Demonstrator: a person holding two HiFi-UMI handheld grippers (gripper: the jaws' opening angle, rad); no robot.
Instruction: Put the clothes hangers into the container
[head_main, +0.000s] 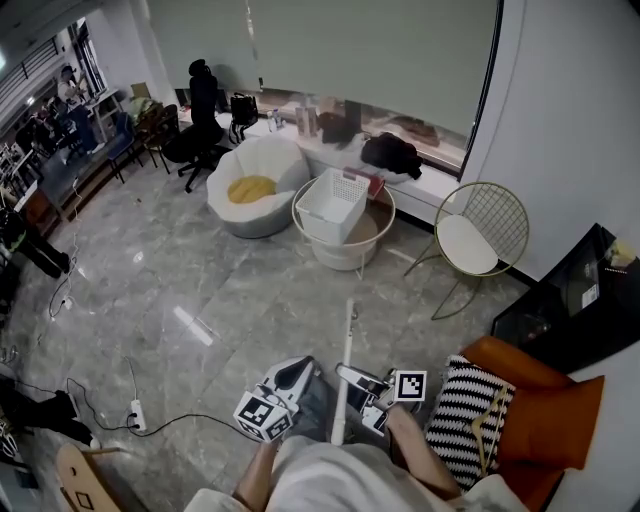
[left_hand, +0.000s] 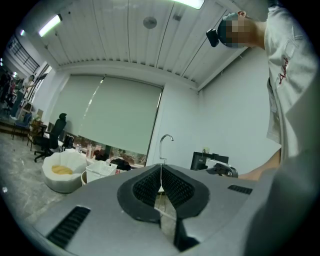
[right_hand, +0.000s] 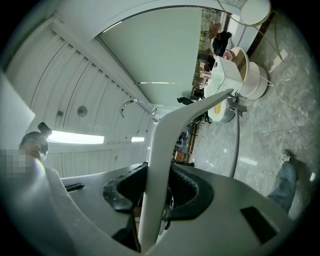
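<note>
I hold a white hanger (head_main: 347, 340) upright close to my body, edge-on in the head view. My right gripper (head_main: 352, 378) is shut on its broad white arm (right_hand: 170, 135), which runs up between the pads; its metal hook (right_hand: 131, 104) shows beyond. My left gripper (head_main: 300, 368) sits beside it. In the left gripper view the jaws (left_hand: 161, 172) are closed on a thin white line that leads up to a metal hook (left_hand: 166, 140). The white basket (head_main: 333, 205) stands far ahead on a round stand. A wooden hanger (head_main: 488, 425) lies on the striped cushion.
A white beanbag (head_main: 255, 185) with a yellow cushion sits left of the basket. A wire chair (head_main: 480, 235) stands to the right. An orange armchair (head_main: 545, 410) and a striped cushion (head_main: 462, 405) are beside me. A power strip (head_main: 137, 415) with cables lies on the floor.
</note>
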